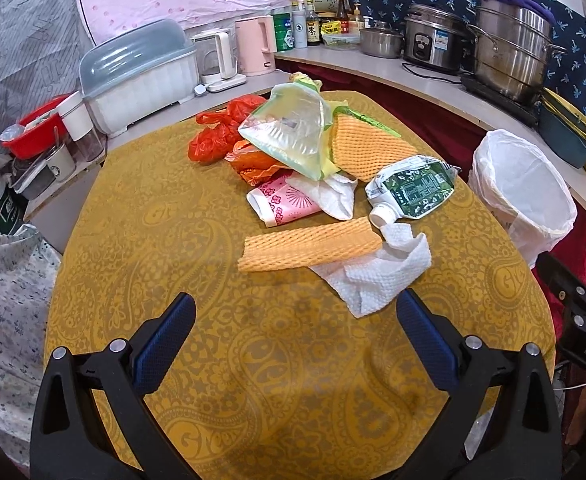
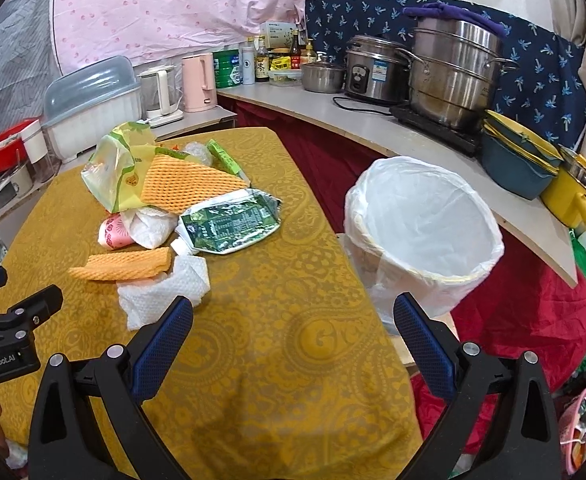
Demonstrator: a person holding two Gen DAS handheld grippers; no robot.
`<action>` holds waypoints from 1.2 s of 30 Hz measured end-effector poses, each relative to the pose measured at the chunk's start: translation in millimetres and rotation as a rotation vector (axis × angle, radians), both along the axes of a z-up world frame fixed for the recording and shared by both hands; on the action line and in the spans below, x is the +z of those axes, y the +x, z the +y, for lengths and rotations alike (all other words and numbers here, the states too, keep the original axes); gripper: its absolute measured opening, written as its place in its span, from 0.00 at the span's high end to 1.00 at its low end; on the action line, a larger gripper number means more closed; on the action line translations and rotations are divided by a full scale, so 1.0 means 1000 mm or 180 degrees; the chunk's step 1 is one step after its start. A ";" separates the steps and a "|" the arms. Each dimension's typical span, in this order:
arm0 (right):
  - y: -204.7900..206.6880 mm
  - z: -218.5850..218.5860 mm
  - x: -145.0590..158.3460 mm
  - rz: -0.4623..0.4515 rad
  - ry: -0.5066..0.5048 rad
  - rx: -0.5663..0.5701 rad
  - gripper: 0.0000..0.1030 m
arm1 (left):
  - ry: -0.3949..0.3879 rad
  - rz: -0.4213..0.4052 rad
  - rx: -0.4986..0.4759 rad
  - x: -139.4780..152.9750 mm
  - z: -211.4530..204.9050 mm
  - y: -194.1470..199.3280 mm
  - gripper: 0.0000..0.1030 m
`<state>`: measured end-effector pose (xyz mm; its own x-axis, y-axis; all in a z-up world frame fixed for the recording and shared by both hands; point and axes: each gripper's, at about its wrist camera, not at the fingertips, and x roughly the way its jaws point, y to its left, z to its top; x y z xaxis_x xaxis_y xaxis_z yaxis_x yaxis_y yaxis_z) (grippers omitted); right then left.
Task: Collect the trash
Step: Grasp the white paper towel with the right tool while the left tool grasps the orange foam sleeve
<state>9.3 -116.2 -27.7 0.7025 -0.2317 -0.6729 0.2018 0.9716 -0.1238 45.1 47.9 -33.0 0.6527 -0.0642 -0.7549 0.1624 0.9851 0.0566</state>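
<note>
Ahead of my left gripper [image 1: 295, 314], whose blue-padded jaws stand wide apart and hold nothing, the whole heap of rubbish lies on the yellow paisley tablecloth [image 1: 173, 220]: nearest my fingertips a crumpled white paper towel [image 1: 377, 276], touching it a flat strip of orange foam fruit netting [image 1: 309, 246], then a flattened green-and-silver spouted refill pouch [image 1: 411, 190], a pink flower-printed wrapper [image 1: 283, 202], a translucent yellow-green plastic bag [image 1: 293, 136], a second, larger piece of orange foam netting [image 1: 367, 152] and, furthest off to the left, a crumpled red plastic bag [image 1: 217, 136]. My right gripper [image 2: 293, 314] is likewise spread wide and empty, hovering over bare cloth with the paper towel just beyond its left finger. The white-lined round waste bin [image 2: 425, 220] stands off the table's right edge, ahead and right of that gripper, and as far as I can see into its liner nothing lies in it. So I judge the job barely begun: every piece is still to be lifted and dropped in. The right view shows the bin's open mouth in full, where the left view catches it only at the frame's right side; the left view alone shows the red bag, hidden in the right view behind the pile.
</note>
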 end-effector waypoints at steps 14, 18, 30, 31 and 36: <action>0.063 0.048 -0.056 0.0452 0.0441 0.0384 0.24 | -0.0055 0.0224 -0.0024 -0.031 0.016 0.054 0.07; 0.078 0.051 -0.073 0.0541 0.0550 0.0403 0.34 | -0.0088 0.0292 -0.0045 -0.041 0.018 0.070 0.07; 0.099 0.055 -0.100 0.0663 0.0751 0.0515 0.77 | -0.0323 0.0580 -0.0026 -0.079 0.019 0.115 0.07; 0.099 0.057 -0.100 0.0658 0.0734 0.0548 0.81 | -0.0338 0.0586 -0.0022 -0.080 0.019 0.116 0.07; 0.099 0.065 -0.099 0.0647 0.0673 0.0590 0.86 | -0.0464 0.0632 -0.0029 -0.087 0.023 0.121 0.16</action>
<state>108.7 -51.2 -126.8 0.5664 0.0468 -0.8228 0.0115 0.9978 0.0647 165.7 70.5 -120.2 0.4912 -0.1872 -0.8507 0.1651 0.9789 -0.1200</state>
